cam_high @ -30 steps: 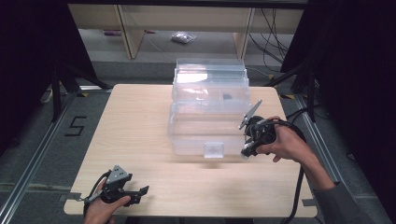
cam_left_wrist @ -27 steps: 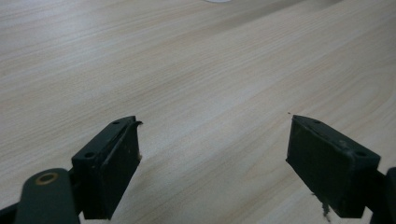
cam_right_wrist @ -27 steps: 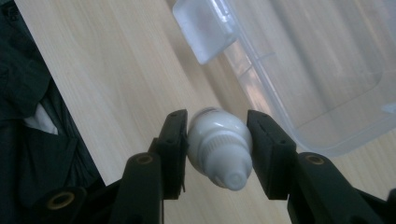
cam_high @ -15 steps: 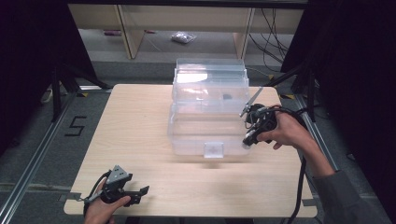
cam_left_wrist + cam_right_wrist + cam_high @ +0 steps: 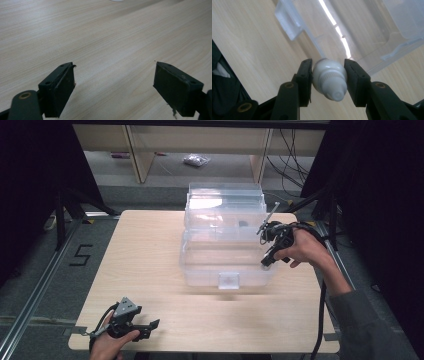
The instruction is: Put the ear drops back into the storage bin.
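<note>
While the left gripper (image 5: 150,324) rests wide open over the table (image 5: 150,250), the right gripper (image 5: 328,82) clamps a small white bottle (image 5: 329,80) above the clear plastic box (image 5: 225,245); its rounded, smooth sides could slip from the pads, dropping it outside the box.

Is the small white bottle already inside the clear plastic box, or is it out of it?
Out. The white bottle is clamped in the right gripper, over the clear plastic box near its right edge.
</note>
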Demonstrator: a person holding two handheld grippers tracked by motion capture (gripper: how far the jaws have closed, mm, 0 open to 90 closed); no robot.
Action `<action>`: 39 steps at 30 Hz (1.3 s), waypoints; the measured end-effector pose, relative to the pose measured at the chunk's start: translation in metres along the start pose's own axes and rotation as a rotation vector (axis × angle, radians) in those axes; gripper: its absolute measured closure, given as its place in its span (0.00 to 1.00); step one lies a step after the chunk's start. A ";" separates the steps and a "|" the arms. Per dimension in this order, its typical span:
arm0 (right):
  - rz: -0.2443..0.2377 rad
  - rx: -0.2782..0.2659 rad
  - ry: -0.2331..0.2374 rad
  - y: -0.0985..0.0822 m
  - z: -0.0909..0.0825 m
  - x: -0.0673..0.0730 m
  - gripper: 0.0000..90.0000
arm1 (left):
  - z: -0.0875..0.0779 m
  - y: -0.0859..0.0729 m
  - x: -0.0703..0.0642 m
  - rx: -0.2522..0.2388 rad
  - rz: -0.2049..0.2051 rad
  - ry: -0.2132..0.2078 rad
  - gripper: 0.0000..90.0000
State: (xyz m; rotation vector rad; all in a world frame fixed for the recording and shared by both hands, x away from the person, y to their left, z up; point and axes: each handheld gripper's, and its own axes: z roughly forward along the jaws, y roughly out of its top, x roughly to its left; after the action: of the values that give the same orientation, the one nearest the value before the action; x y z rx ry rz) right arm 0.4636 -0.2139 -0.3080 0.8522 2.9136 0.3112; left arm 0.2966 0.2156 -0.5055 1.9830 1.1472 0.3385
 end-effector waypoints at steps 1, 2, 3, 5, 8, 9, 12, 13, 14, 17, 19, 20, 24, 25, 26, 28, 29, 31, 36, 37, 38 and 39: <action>0.013 0.005 -0.003 0.001 0.000 -0.002 0.67 | -0.001 0.000 0.001 0.009 0.015 0.000 0.18; 0.007 0.006 -0.007 0.002 0.001 -0.007 0.67 | -0.001 0.000 0.001 0.016 0.016 0.001 0.18; 0.016 0.007 -0.009 0.002 0.002 -0.008 0.67 | 0.000 0.000 0.001 0.013 0.014 0.000 0.18; 0.030 0.016 -0.009 0.003 0.004 -0.010 0.67 | -0.001 0.001 0.001 0.019 0.022 0.006 0.18; 0.015 0.027 -0.018 0.005 0.007 -0.015 0.67 | -0.001 0.000 0.001 0.016 0.020 -0.005 0.18; 0.049 0.025 -0.012 0.006 0.009 -0.016 0.67 | -0.001 0.001 0.002 0.023 0.033 0.005 0.18; 0.056 0.029 -0.011 0.007 0.010 -0.019 0.67 | -0.002 0.000 0.001 0.031 0.031 -0.006 0.18; 0.044 0.025 -0.014 0.007 0.013 -0.023 0.67 | -0.001 0.000 0.001 0.016 0.016 -0.002 0.18; 0.044 0.025 -0.014 0.007 0.013 -0.023 0.67 | -0.001 0.000 0.001 0.016 0.016 -0.002 0.18; 0.070 0.024 -0.016 0.007 0.018 -0.026 0.67 | -0.001 0.000 0.000 0.015 0.012 -0.004 0.18; 0.066 0.030 -0.012 0.008 0.024 -0.029 0.67 | -0.001 0.000 0.001 0.027 0.026 -0.005 0.18; 0.066 0.030 -0.012 0.008 0.024 -0.029 0.67 | 0.000 0.001 0.000 0.015 0.015 -0.005 0.18; 0.090 0.036 -0.010 0.010 0.031 -0.032 0.67 | -0.001 0.000 0.001 0.029 0.026 -0.005 0.18; 0.086 0.038 -0.007 0.010 0.036 -0.033 0.67 | 0.000 0.000 0.001 0.013 0.017 -0.002 0.18; 0.064 0.037 -0.008 0.011 0.038 -0.034 0.67 | 0.000 0.000 0.001 0.016 0.015 0.000 0.18; 0.087 0.044 -0.010 0.011 0.042 -0.034 0.67 | -0.001 0.000 0.001 0.021 0.023 -0.003 0.18; 0.087 0.044 -0.010 0.011 0.042 -0.034 0.67 | -0.001 0.000 0.001 0.021 0.023 -0.003 0.18; 0.099 0.051 0.000 0.012 0.048 -0.035 0.67 | -0.001 0.000 0.001 0.019 0.017 0.001 0.18; 0.100 0.050 0.000 0.011 0.055 -0.039 0.67 | 0.000 0.000 0.000 0.013 0.013 -0.003 0.18; 0.107 0.054 0.000 0.011 0.057 -0.039 0.67 | -0.001 0.000 0.001 0.020 0.018 -0.004 0.18; 0.073 0.057 -0.007 0.011 0.059 -0.042 0.67 | -0.001 0.000 0.001 0.027 0.025 -0.007 0.18; 0.095 0.058 -0.013 0.011 0.061 -0.040 0.67 | 0.000 0.000 0.000 0.014 0.018 -0.004 0.18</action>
State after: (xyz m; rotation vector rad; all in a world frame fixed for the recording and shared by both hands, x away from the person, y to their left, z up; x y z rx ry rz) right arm 0.5117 -0.2162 -0.3635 0.9994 2.8884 0.2288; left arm 0.2969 0.2160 -0.5055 2.0064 1.1330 0.3363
